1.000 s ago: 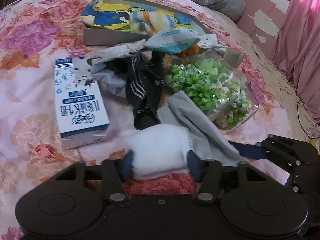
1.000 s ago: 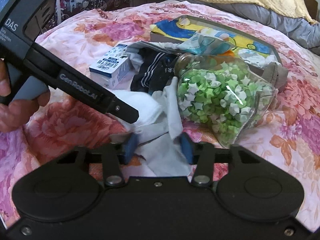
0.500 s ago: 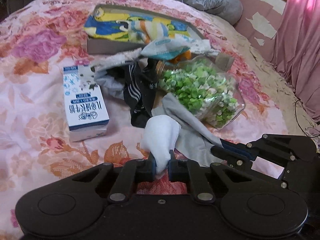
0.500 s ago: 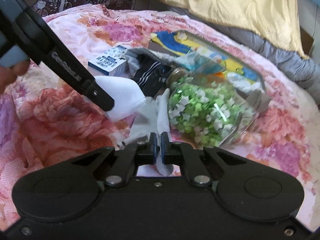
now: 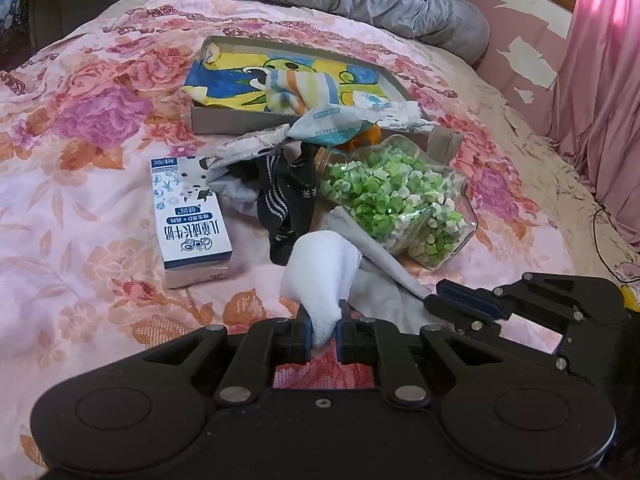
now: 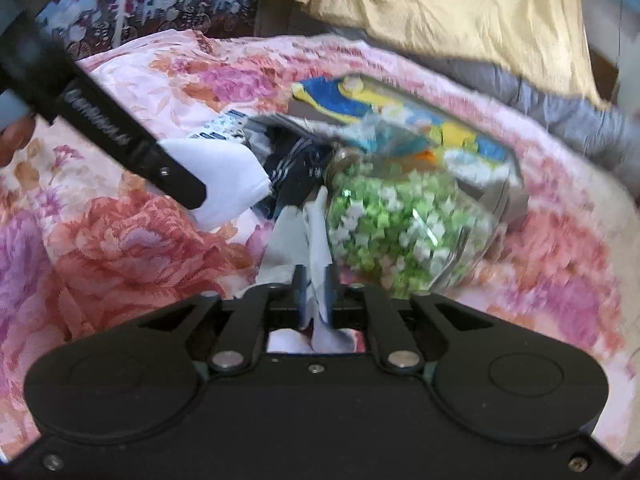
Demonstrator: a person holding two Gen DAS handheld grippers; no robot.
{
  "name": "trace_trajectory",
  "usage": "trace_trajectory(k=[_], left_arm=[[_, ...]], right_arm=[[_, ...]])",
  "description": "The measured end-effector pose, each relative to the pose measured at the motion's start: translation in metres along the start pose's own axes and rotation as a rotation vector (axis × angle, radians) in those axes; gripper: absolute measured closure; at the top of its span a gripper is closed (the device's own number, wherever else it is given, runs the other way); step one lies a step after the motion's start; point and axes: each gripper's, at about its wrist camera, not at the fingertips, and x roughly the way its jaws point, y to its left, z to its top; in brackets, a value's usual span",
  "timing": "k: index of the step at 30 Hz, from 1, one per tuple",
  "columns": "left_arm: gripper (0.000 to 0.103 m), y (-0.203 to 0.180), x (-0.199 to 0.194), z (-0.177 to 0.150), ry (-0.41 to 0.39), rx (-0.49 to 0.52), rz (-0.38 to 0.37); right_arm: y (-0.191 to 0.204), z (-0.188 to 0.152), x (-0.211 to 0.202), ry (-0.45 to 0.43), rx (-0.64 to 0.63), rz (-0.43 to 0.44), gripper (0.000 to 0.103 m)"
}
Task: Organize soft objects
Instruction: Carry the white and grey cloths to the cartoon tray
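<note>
**Socks pinched at both grippers, pile beyond**

Socks are the job here. Nearest, the left gripper (image 5: 321, 330) has its jaws narrowed onto the bunched end of a white sock (image 5: 320, 270), lifted off the floral bedspread (image 5: 80, 208). The right gripper (image 6: 316, 300) has just closed on a grey sock (image 6: 298, 236), its jaws pinching the fabric. Both look light, limp and easily stretched, so a grip on a gathered fold should hold best. Beyond lie a black striped sock (image 5: 286, 196), a milk carton (image 5: 188, 220) and a breakable-looking glass jar (image 5: 396, 200); farthest, the shallow box (image 5: 236, 122).
</note>
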Motion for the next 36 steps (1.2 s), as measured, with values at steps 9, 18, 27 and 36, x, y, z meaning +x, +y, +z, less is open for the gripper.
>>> trace_trajectory(k=[9, 18, 27, 36], left_arm=[[0.092, 0.007, 0.010, -0.003, 0.010, -0.023, -0.001], [0.092, 0.013, 0.017, -0.006, 0.017, -0.045, -0.017], [0.092, 0.010, 0.002, -0.004, -0.014, -0.044, -0.013], [0.092, 0.006, -0.020, 0.018, -0.115, -0.048, 0.002]], right_arm=[[-0.013, -0.004, 0.019, 0.048, 0.088, 0.093, 0.059], [0.003, -0.009, 0.035, 0.100, 0.023, 0.082, 0.097], [0.032, 0.001, 0.007, -0.092, -0.157, -0.081, 0.102], [0.006, 0.022, -0.015, -0.292, -0.086, -0.191, 0.102]])
